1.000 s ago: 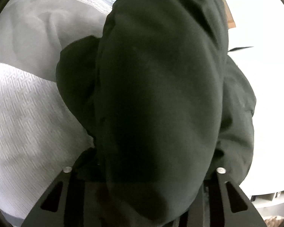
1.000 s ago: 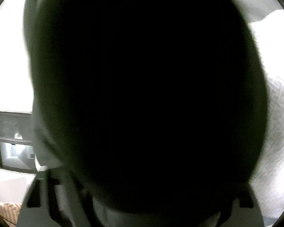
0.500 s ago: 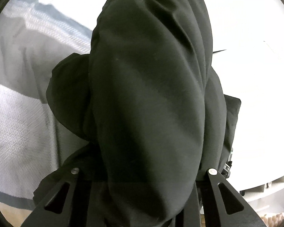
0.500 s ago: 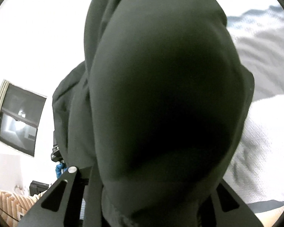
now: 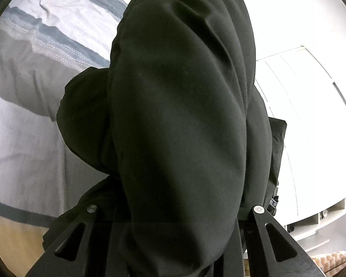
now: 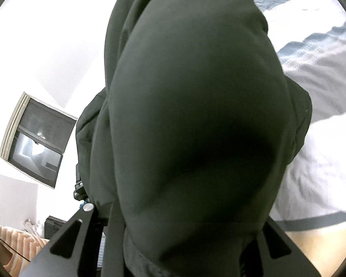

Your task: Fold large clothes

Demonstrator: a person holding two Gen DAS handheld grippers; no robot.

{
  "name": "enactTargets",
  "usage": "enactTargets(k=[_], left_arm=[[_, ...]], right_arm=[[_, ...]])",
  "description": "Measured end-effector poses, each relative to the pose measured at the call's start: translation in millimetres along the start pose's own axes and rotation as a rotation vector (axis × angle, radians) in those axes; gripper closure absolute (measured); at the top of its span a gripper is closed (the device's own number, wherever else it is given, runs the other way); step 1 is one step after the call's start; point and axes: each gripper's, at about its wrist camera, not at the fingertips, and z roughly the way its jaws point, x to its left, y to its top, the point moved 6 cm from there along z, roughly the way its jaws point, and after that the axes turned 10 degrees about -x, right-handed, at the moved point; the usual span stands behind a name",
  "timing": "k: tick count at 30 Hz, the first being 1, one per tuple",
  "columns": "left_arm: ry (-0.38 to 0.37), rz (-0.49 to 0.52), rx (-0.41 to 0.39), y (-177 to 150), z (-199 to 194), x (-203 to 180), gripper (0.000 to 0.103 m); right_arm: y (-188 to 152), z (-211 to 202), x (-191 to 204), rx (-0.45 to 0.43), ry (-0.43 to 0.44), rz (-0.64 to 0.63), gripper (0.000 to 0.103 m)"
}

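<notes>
A large black garment hangs in front of the left wrist camera and fills the middle of that view. My left gripper is shut on a bunch of its cloth, which hides the fingertips. The same black garment drapes over my right gripper, which is also shut on it. Only the black finger bases show at the bottom. The cloth is held up above the bed, with folds hanging down on both sides.
A bed with a grey, white and blue striped cover lies below on the left, and shows as the bedcover on the right. White wardrobe doors and a dark window stand beyond.
Both grippers have risen with the black garment. The cloth, which blocked almost the whole right view, now leaves the window, the wall and more of the bed in sight.
</notes>
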Motion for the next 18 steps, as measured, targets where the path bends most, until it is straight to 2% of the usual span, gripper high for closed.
enactTargets(k=[3,4,7,10,11,13,14,18], left_arm=[[0.026,-0.001,0.005,-16.4,-2.3,11.2,0.08],[0.044,0.011,0.008,-22.6,-1.2,17.6,0.08],[0.111,0.061,0.029,-35.9,6.9,38.0,0.08],[0.285,0.144,0.08,-52.9,21.8,74.9,0.077],[0.318,0.141,0.083,-54.5,21.8,84.0,0.075],[0.377,0.104,0.077,-54.7,13.8,102.5,0.061],[0.396,0.1,0.074,-54.3,11.0,105.6,0.058],[0.482,0.17,0.072,-56.3,-2.6,100.9,0.034]], right_arm=[[-30.6,5.4,-6.8,0.001,-0.021,0.015,0.08],[-38.0,-5.5,-10.4,0.003,-0.03,0.015,0.08],[-56.0,-0.5,-32.4,0.024,-0.104,-0.004,0.08],[-73.6,9.5,-72.8,0.061,-0.244,-0.018,0.079],[-76.9,9.0,-84.3,0.059,-0.275,-0.01,0.077],[-83.4,2.8,-101.1,0.058,-0.36,-0.01,0.069],[-84.7,1.7,-105.4,0.065,-0.39,-0.02,0.064],[-83.3,-13.4,-104.5,0.078,-0.49,-0.083,0.038]])
